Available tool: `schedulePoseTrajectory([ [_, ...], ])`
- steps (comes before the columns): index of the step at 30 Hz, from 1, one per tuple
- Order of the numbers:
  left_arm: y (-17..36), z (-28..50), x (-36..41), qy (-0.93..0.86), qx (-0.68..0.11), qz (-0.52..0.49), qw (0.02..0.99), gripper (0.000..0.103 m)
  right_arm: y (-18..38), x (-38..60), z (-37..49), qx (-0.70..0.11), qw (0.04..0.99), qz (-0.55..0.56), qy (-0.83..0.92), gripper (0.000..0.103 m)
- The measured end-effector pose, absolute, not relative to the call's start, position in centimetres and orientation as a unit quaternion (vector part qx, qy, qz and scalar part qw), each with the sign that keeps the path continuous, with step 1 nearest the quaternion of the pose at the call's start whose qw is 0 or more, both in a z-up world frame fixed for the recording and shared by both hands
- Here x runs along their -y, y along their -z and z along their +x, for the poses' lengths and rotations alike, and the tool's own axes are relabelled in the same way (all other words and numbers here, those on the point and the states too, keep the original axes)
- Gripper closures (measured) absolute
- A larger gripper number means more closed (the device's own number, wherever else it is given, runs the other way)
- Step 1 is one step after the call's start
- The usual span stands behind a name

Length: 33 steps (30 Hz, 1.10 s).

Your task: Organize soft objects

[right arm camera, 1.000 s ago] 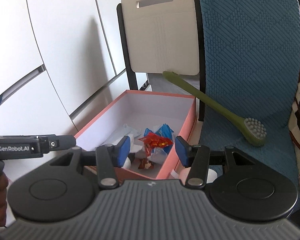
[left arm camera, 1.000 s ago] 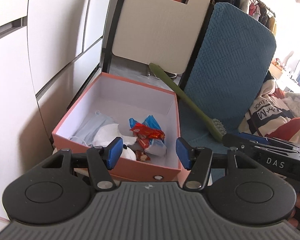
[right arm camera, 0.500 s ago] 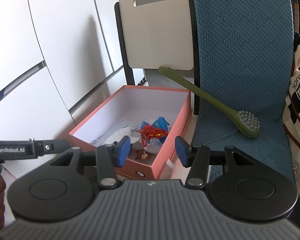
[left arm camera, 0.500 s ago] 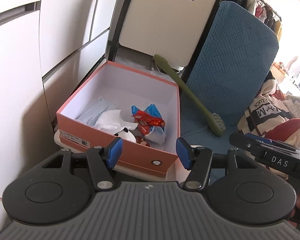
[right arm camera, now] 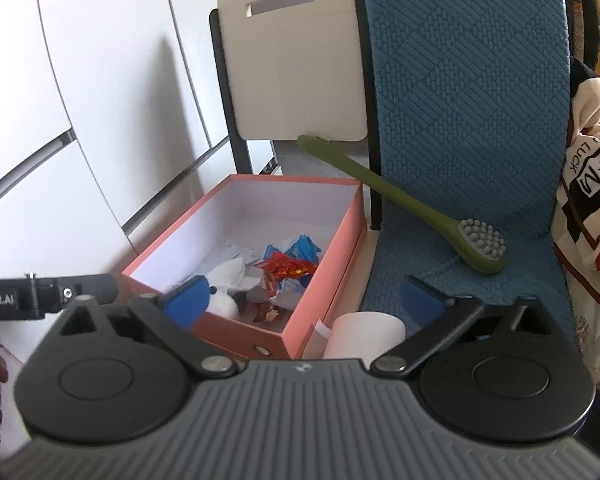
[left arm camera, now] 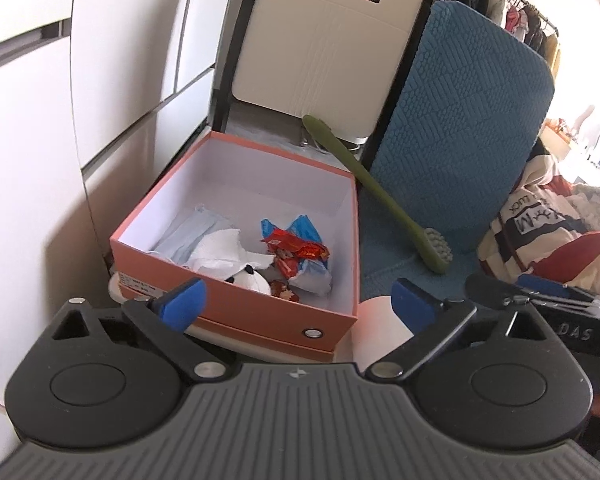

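A pink box (left arm camera: 260,312) (right arm camera: 316,320) stands open on a seat. Inside lie a pale blue face mask (left arm camera: 188,232), crumpled white tissue (left arm camera: 220,252) (right arm camera: 232,272), a small white plush toy (left arm camera: 252,280), and red and blue snack wrappers (left arm camera: 296,248) (right arm camera: 288,264). My left gripper (left arm camera: 298,304) hovers in front of the box, jaws opening wide, nothing between them. My right gripper (right arm camera: 306,302) hangs near the box's front right corner, jaws also opening, empty. A white roll (right arm camera: 366,334) (left arm camera: 376,328) sits beside the box.
A green long-handled brush (left arm camera: 380,200) (right arm camera: 412,208) leans across a blue textured cushion (left arm camera: 452,140) (right arm camera: 468,100). A beige chair back (left arm camera: 324,48) rises behind the box. White cabinet doors (right arm camera: 100,100) line the left. Striped clothing (left arm camera: 548,240) lies at right.
Both grippers' jaws have spread from partly closed to wide open. Both views have drawn back a little, so the whole box front now shows.
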State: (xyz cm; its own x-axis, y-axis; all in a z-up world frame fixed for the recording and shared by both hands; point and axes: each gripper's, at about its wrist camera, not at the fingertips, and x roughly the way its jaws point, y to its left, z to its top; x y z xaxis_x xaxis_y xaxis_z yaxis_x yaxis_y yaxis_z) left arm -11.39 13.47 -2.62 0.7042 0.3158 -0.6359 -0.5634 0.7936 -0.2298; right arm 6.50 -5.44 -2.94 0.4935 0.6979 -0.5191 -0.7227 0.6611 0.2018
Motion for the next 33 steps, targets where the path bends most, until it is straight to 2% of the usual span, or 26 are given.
schedulePoseTrajectory([
  [33, 3.44, -11.58, -13.87, -0.262, -0.323, -0.209, 0.885, 0.0, 3.32, 5.95, 6.77, -0.298, 0.864, -0.024, -0.405, 0.0],
])
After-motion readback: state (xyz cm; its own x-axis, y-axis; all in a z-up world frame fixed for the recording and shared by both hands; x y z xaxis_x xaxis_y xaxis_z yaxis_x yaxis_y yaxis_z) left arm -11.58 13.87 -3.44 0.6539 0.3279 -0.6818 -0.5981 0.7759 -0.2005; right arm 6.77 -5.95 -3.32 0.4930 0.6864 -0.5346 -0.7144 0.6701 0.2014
